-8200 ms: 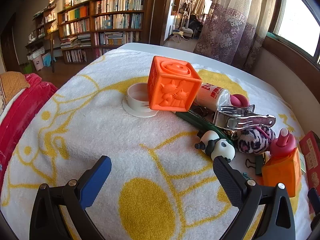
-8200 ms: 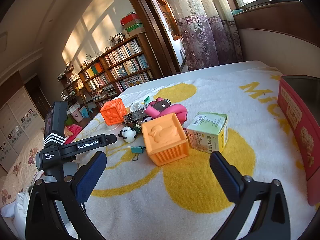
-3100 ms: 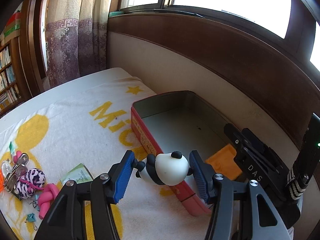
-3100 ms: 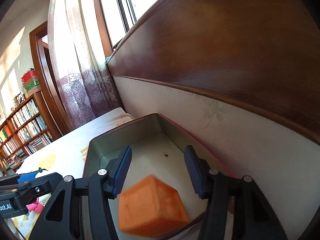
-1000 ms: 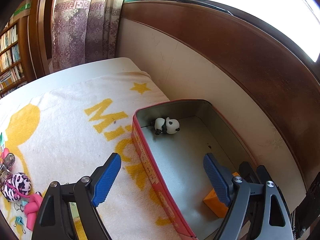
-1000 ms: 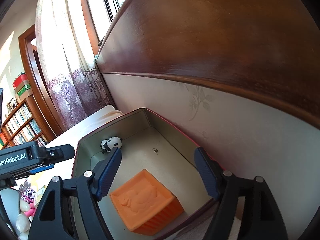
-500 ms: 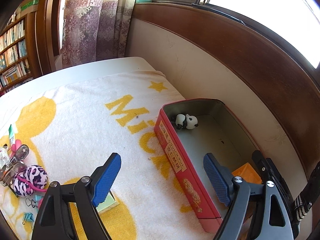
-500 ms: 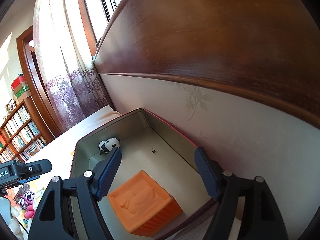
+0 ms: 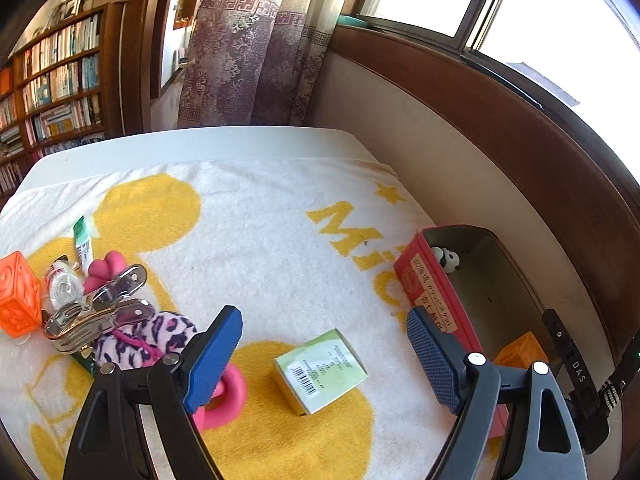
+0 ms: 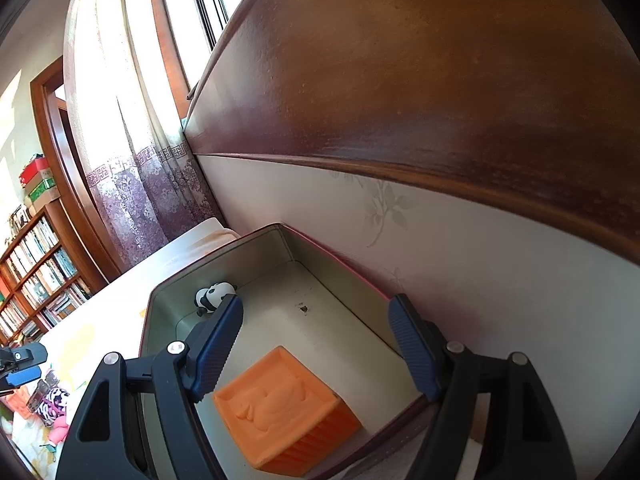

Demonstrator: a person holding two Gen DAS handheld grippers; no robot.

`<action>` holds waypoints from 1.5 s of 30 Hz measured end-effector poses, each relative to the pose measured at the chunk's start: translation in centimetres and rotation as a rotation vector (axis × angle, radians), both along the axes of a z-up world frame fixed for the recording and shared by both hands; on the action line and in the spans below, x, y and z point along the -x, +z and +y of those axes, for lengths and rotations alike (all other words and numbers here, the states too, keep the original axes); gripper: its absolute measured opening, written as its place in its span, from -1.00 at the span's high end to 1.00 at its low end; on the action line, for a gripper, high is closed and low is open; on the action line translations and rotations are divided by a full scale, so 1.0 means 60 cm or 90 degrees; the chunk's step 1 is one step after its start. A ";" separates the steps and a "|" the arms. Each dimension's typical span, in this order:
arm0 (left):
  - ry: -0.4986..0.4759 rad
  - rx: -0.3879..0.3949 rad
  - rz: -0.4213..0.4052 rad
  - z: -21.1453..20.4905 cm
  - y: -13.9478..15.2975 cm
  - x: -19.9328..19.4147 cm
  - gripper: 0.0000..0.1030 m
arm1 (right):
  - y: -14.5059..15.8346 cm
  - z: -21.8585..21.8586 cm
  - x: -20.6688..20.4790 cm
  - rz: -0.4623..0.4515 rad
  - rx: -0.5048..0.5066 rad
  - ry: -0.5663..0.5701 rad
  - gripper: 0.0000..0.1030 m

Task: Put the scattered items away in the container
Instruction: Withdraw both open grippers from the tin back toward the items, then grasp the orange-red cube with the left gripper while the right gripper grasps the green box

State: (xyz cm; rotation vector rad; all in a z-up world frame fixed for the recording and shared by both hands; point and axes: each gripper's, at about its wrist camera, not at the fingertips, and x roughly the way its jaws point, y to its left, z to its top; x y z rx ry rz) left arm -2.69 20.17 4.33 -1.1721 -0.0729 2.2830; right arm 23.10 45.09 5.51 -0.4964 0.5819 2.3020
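A red tin (image 9: 430, 292) stands on the towel by the wall, holding a small panda (image 9: 448, 259) at its far end and an orange duck cube (image 9: 520, 352) nearer. My left gripper (image 9: 324, 360) is open and empty above the towel, with a green box (image 9: 320, 370) lying just beyond its fingers, left of the tin. My right gripper (image 10: 316, 340) hangs open and empty over the tin (image 10: 224, 264), above the orange cube (image 10: 284, 416); the panda (image 10: 212, 296) sits in the far corner.
A pile lies at the towel's left: an orange face cube (image 9: 18, 296), a metal clip (image 9: 96, 312), a leopard plush (image 9: 148, 336), a pink toy (image 9: 224, 396), a small bottle (image 9: 64, 284). The wall and wood panel (image 10: 440, 120) rise right behind the tin.
My left gripper has swung left, away from the tin and out over the towel, bringing the green box and the pile into view. The right gripper has stayed put.
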 end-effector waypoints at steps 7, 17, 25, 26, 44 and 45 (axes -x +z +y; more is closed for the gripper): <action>0.048 0.008 0.011 -0.099 -0.006 0.009 -0.67 | 0.012 -0.020 0.007 -0.012 -0.049 -0.003 -0.53; 0.143 0.001 -0.004 -0.239 -0.031 0.042 -0.67 | 0.062 -0.175 0.079 -0.016 -0.112 0.171 -0.60; 0.208 -0.020 -0.009 -0.315 -0.037 0.068 -0.67 | 0.014 -0.295 0.204 -0.088 -0.075 0.405 -0.61; 0.220 -0.018 -0.004 -0.323 -0.036 0.071 -0.67 | 0.003 -0.303 0.211 -0.094 -0.076 0.409 -0.61; 0.283 0.147 0.103 -0.337 -0.042 0.107 -0.67 | -0.035 -0.288 0.214 -0.097 -0.050 0.379 -0.61; 0.288 0.162 0.098 -0.336 -0.051 0.114 -0.67 | -0.034 -0.288 0.214 -0.097 -0.049 0.378 -0.61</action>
